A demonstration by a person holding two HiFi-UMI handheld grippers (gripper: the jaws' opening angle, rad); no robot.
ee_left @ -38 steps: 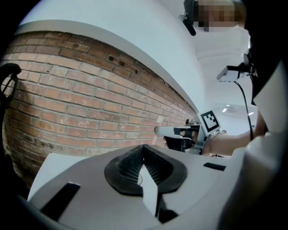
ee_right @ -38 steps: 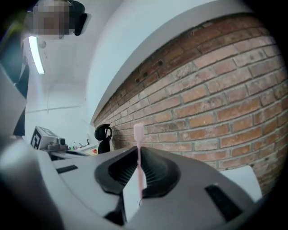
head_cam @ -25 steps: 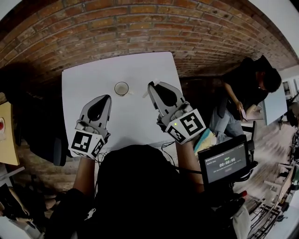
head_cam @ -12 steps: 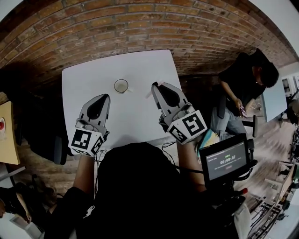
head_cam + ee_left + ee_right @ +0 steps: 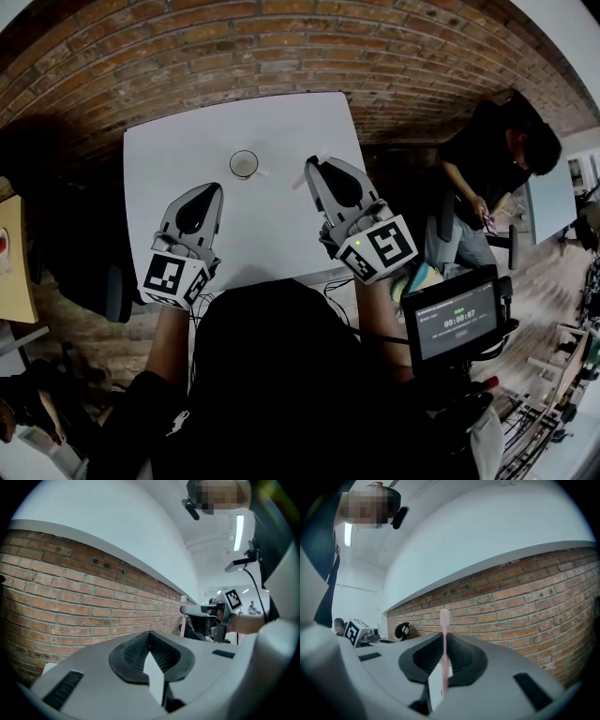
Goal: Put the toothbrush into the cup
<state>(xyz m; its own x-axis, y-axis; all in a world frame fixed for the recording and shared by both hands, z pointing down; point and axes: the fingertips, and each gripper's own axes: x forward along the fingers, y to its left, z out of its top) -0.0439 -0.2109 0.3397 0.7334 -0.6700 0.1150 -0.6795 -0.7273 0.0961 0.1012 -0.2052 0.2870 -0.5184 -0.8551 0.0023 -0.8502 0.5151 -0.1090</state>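
**Toothbrush pinched in right tongs, cup waiting on the table**

Brick wall (image 5: pixel 281 47) runs behind a white square table (image 5: pixel 169 150). On it stands a small round cup (image 5: pixel 244 164), open mouth up, near the table's middle.

The right gripper (image 5: pixel 309 167) hovers over the table's right side, its tip just beside the cup but apart from it. Its jaws are pressed onto a thin pink toothbrush (image 5: pixel 444 653). In the right gripper view the brush stands upright across the jaws, its rounded end rising above their tips.

The left gripper (image 5: pixel 211 187) hangs over the table's near left part, well apart from the cup. Its jaws are pressed together at the tips with nothing between them.

Off to the right, a person (image 5: pixel 497 169) in dark clothes sits bent forward. A small monitor (image 5: pixel 453 323) glows near the right arm.
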